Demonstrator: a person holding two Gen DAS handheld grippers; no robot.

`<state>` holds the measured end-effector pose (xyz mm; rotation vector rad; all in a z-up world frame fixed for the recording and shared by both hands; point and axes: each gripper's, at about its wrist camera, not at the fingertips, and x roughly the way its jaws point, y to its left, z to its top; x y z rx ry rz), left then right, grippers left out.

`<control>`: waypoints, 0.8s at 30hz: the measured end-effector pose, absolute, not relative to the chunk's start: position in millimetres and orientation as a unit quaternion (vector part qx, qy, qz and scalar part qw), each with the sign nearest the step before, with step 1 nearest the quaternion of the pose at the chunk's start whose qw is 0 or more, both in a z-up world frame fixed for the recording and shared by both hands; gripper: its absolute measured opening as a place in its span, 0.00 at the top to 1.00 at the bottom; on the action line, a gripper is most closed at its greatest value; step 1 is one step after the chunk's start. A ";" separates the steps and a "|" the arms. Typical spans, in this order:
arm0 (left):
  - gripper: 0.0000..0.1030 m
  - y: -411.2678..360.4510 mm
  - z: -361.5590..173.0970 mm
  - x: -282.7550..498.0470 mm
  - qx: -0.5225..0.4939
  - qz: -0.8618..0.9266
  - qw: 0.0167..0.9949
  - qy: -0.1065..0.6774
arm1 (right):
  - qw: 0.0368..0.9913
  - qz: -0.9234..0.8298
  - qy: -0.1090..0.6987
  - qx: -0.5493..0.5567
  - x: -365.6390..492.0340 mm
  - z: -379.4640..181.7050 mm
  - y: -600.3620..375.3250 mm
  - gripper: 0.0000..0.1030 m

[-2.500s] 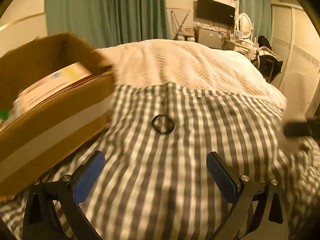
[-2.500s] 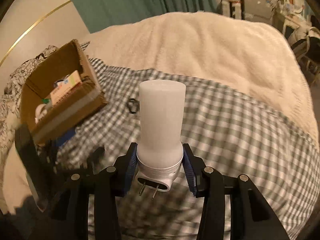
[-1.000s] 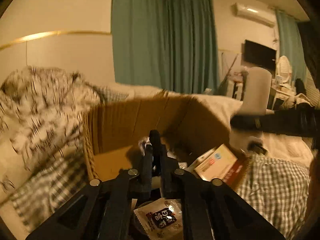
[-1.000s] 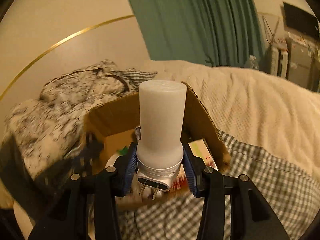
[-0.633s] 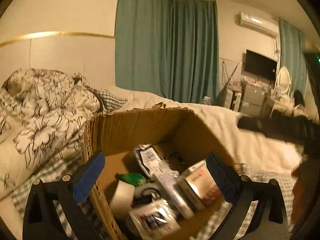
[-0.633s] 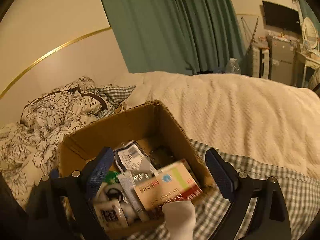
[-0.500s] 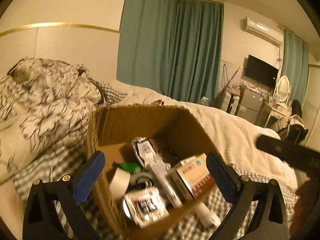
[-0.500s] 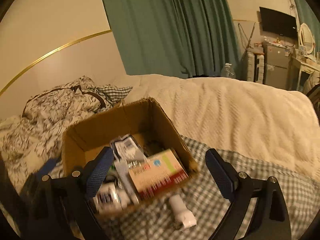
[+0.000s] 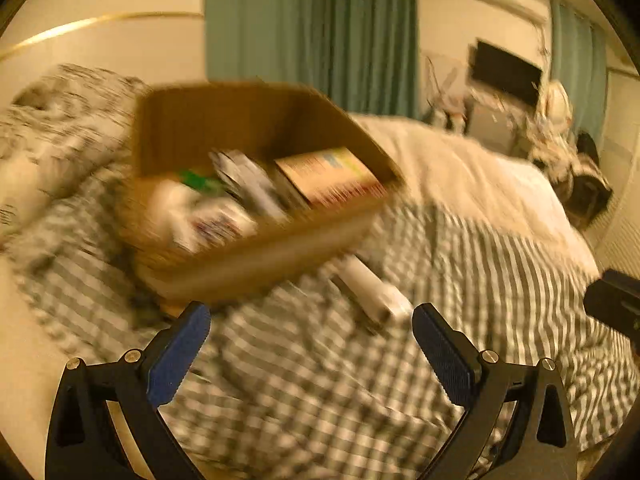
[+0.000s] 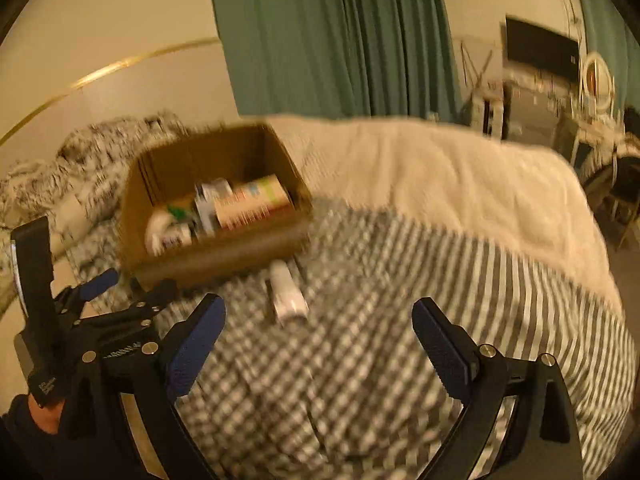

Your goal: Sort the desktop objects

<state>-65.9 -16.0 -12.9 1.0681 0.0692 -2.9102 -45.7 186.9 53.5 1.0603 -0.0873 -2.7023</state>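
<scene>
Released from the right gripper (image 10: pixel 316 340) since a second ago, when it stood clamped upright between the pads, the white plug-in lamp (image 10: pixel 285 295) now lies on its side on the checked blanket (image 10: pixel 400 320), touching the near wall of the cardboard box (image 10: pixel 224 256) rather than inside it. Both views are blurred. Largest in view, the cream bedspread (image 10: pixel 440 176) stretches behind. The box holds a red-and-cream carton (image 10: pixel 250 202) among other packets. Both the right gripper and the left gripper (image 9: pixel 310 346) stand wide apart, holding nothing, above the blanket.
</scene>
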 end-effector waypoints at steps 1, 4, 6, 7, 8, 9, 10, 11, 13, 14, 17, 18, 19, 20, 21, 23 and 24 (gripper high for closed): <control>0.00 -4.8 -20.8 -74.1 0.356 -0.934 0.014 0.017 | 0.118 -0.923 -0.029 0.365 -48.3 51.0 189.7 0.08; 0.00 25.7 -40.1 -102.8 0.372 -0.928 0.005 0.000 | 0.116 -0.925 -0.013 0.361 -63.6 49.6 195.0 0.08; 0.00 38.9 -51.1 -117.9 0.374 -0.927 0.007 -0.010 | 0.107 -0.928 0.014 0.358 -81.8 43.9 198.1 0.08; 0.00 45.6 -59.3 -129.2 0.380 -0.925 0.009 -0.015 | 0.099 -0.929 0.025 0.355 -88.2 40.1 199.6 0.08; 0.00 50.6 -67.1 -139.4 0.386 -0.922 0.013 -0.021 | 0.090 -0.930 0.037 0.353 -94.1 34.0 203.1 0.08; 0.00 54.6 -75.1 -149.9 0.393 -0.919 0.021 -0.029 | 0.081 -0.930 0.048 0.357 -100.3 25.4 208.2 0.08; 0.00 58.4 -83.2 -160.7 0.402 -0.914 0.030 -0.036 | 0.077 -0.926 0.052 0.365 -106.1 14.7 214.1 0.08; 0.02 59.7 -89.6 -168.6 0.407 -0.912 0.032 -0.034 | 0.078 -0.922 0.052 0.376 -110.3 5.7 219.7 0.08; 0.11 58.6 -103.4 -183.6 0.419 -0.907 0.033 -0.023 | 0.080 -0.913 0.040 0.397 -116.1 -11.5 232.0 0.08; 0.24 58.4 -107.9 -187.7 0.426 -0.904 0.035 -0.023 | 0.080 -0.909 0.032 0.408 -118.2 -17.3 236.3 0.08; 0.48 55.1 -118.5 -194.0 0.442 -0.896 0.030 -0.015 | 0.093 -0.901 0.020 0.424 -121.1 -22.9 239.9 0.08; 0.48 53.9 -117.1 -191.7 0.439 -0.898 0.026 -0.012 | 0.093 -0.903 0.023 0.418 -119.8 -21.1 239.4 0.08; 0.48 53.5 -114.3 -187.8 0.441 -0.897 0.019 -0.014 | 0.095 -0.905 0.028 0.414 -118.3 -19.2 236.7 0.08; 0.48 52.1 -112.1 -185.1 0.441 -0.897 0.017 -0.016 | 0.095 -0.906 0.031 0.412 -117.1 -18.0 234.6 0.08; 0.48 50.8 -106.7 -178.5 0.441 -0.897 0.016 -0.016 | 0.095 -0.906 0.033 0.411 -114.9 -16.7 233.1 0.08; 0.48 47.8 -93.3 -167.9 0.435 -0.900 0.005 -0.011 | 0.094 -0.908 0.031 0.408 -110.6 -12.8 229.5 0.08; 0.48 46.0 -84.6 -160.4 0.430 -0.903 0.001 -0.009 | 0.091 -0.909 0.028 0.407 -105.3 -8.7 228.3 0.08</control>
